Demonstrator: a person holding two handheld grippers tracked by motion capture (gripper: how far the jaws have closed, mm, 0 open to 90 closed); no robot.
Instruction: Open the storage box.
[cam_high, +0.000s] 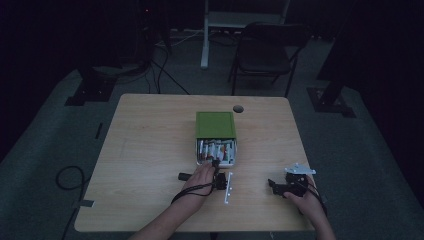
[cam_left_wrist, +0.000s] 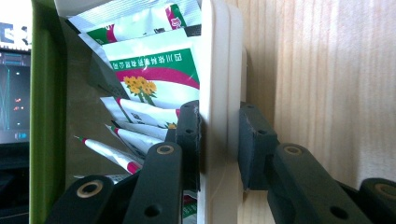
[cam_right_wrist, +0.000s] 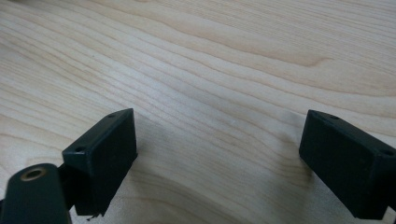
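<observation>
A white box (cam_high: 234, 150) with several green-and-white printed packets (cam_high: 215, 149) stands mid-table, its green lid (cam_high: 215, 124) lying open behind it. My left gripper (cam_high: 215, 163) sits at the box's near edge, held by a hand. In the left gripper view the left gripper (cam_left_wrist: 219, 140) is shut on the white box wall (cam_left_wrist: 219, 70), one pad inside among the packets (cam_left_wrist: 159, 65), the other outside. The green lid (cam_left_wrist: 46, 116) stands at that view's left. My right gripper (cam_high: 272, 184) rests low at the table's front right; in its own view the right gripper (cam_right_wrist: 219, 158) is open over bare wood.
The wooden table (cam_high: 150, 150) has a round cable hole (cam_high: 238, 108) behind the box. A pale narrow strip (cam_high: 229, 187) lies beside the left hand. A dark chair (cam_high: 265, 50) and stand legs are on the floor beyond the table.
</observation>
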